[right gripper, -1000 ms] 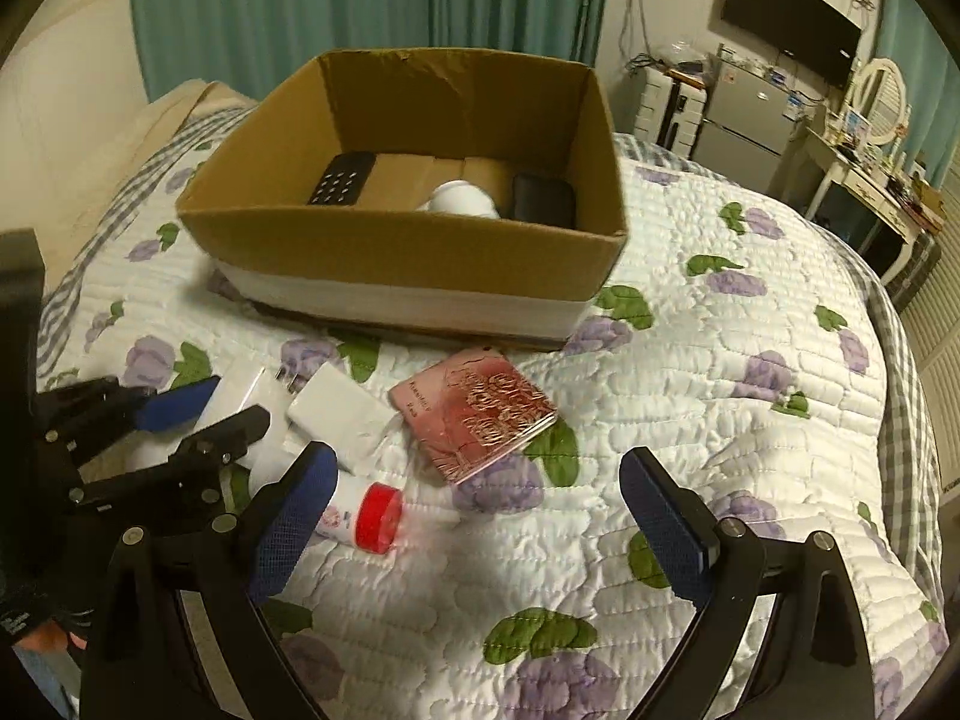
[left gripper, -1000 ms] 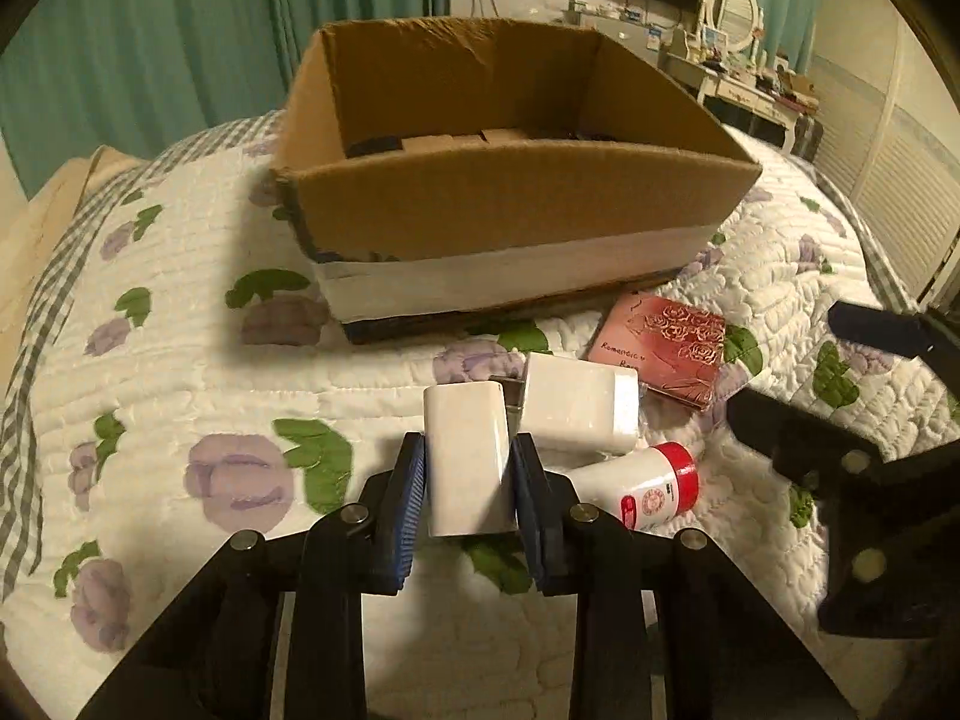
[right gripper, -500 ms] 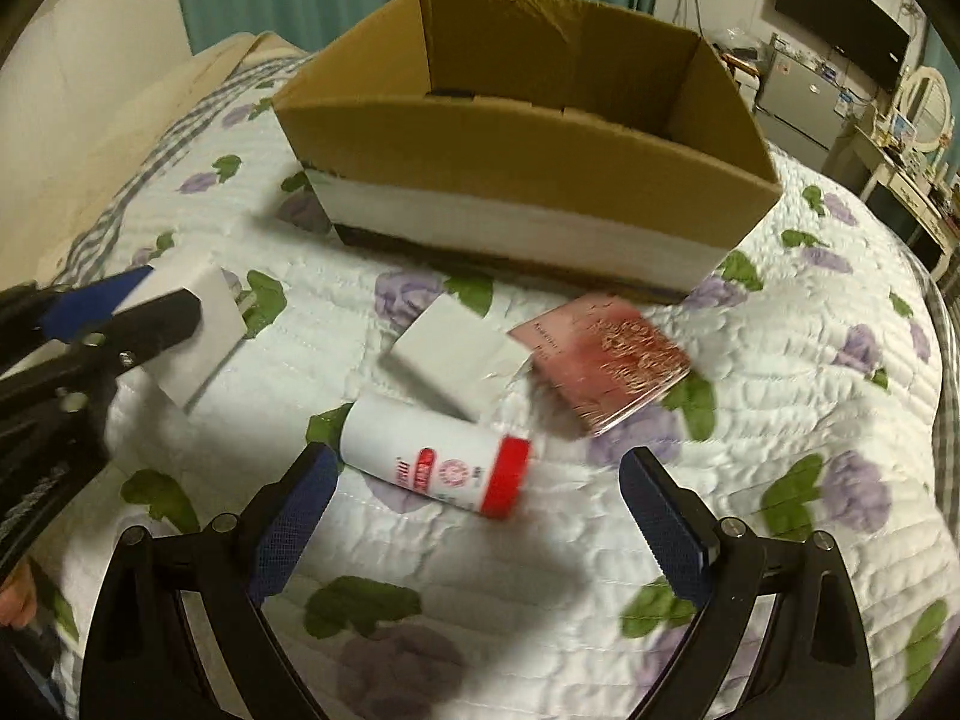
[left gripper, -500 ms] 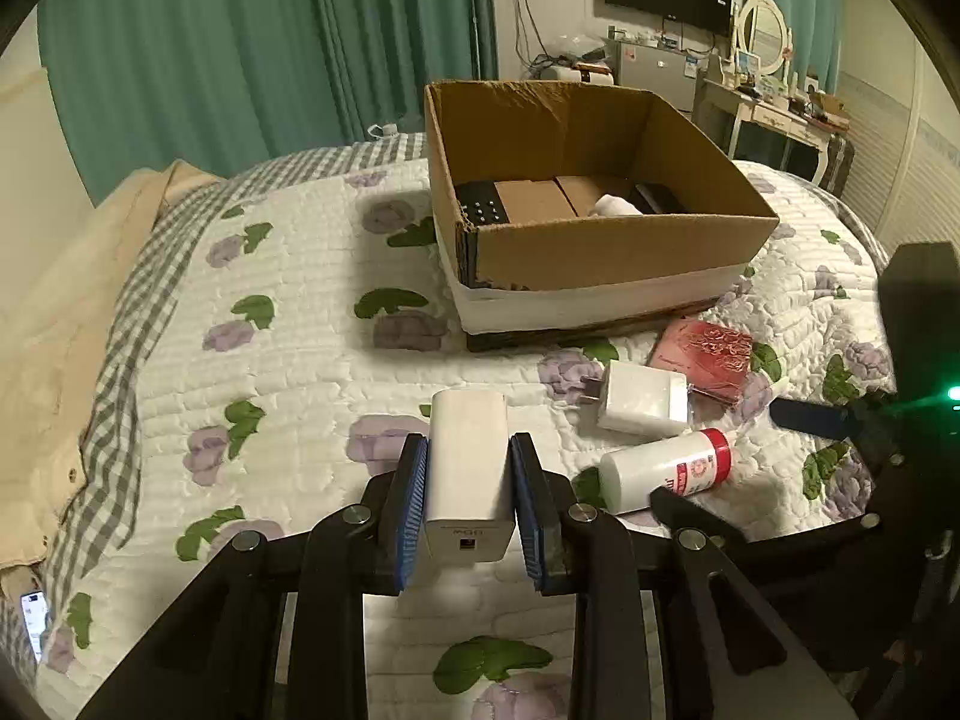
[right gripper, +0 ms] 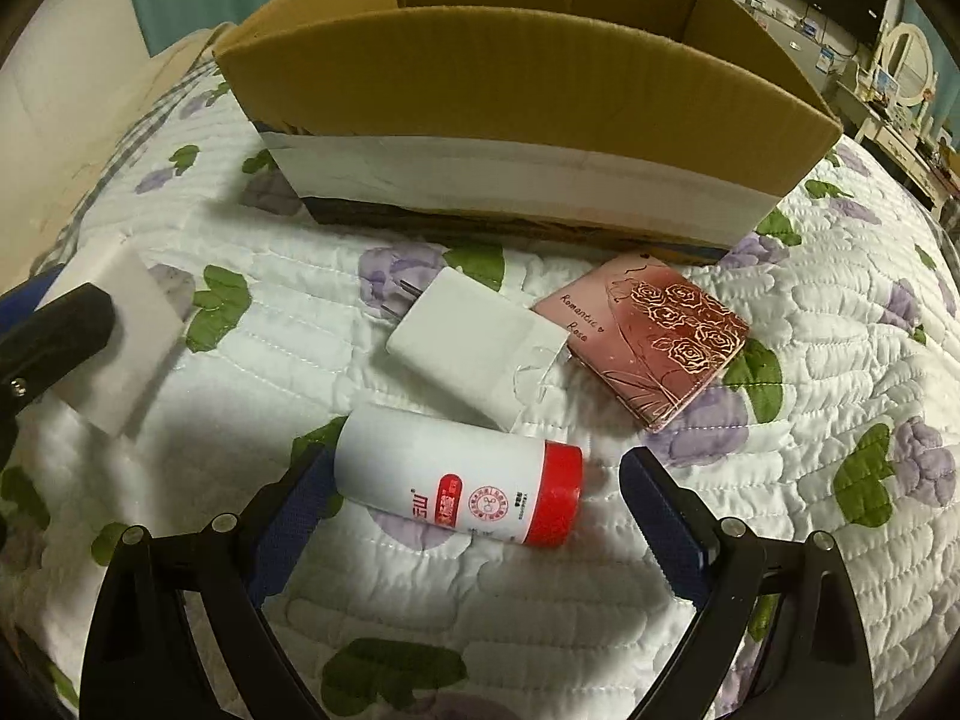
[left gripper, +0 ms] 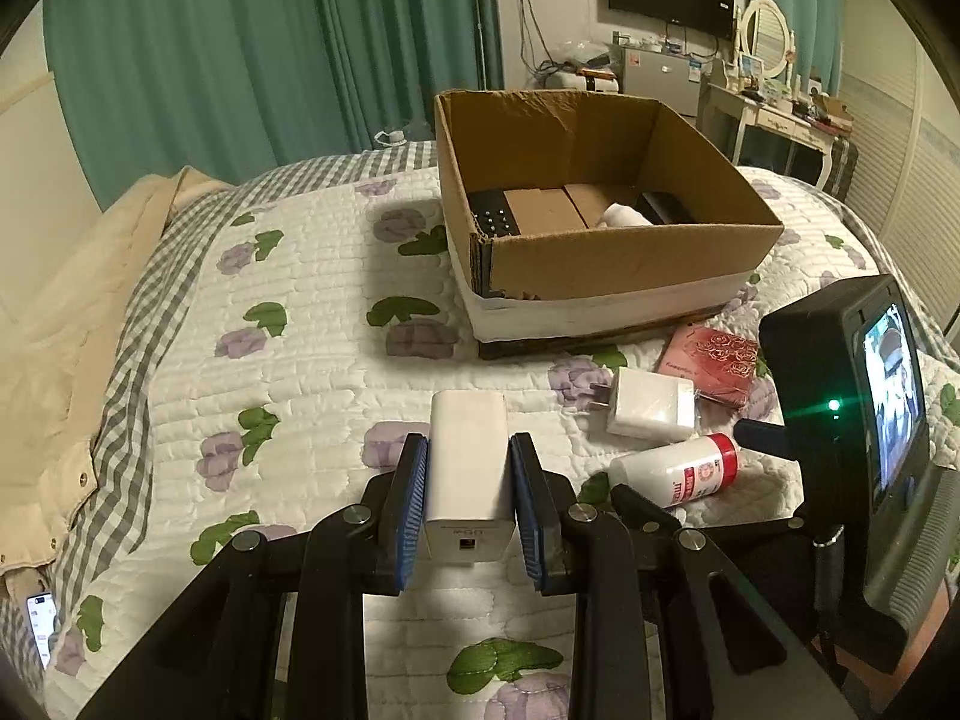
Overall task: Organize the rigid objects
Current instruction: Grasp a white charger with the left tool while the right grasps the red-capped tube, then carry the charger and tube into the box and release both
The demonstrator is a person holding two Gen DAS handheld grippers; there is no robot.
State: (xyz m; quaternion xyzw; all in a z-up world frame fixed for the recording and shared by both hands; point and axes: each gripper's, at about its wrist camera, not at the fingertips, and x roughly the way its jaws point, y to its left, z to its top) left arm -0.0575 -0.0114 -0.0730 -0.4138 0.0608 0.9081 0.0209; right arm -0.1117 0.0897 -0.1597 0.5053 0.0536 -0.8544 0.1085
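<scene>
My left gripper [left gripper: 469,459] is shut on a white rectangular power bank [left gripper: 468,468], held above the quilt; the power bank also shows at the left of the right wrist view [right gripper: 126,336]. My right gripper [right gripper: 474,474] is open, low over the quilt, with its fingers on either side of a lying white bottle with a red cap [right gripper: 462,483], also seen in the left wrist view [left gripper: 678,471]. A white plug charger [right gripper: 474,348] and a pink rose-print box [right gripper: 654,336] lie just beyond it. The open cardboard box [left gripper: 630,252] stands behind, holding several items.
The flowered quilt [left gripper: 288,312] covers the bed. A cream garment [left gripper: 54,372] and a phone [left gripper: 41,630] lie at the left edge. A dresser with a mirror [left gripper: 774,54] and teal curtains stand beyond the bed.
My left gripper has lifted and drawn back with the power bank. My right gripper has come down and forward so its open fingers now bracket the bottle.
</scene>
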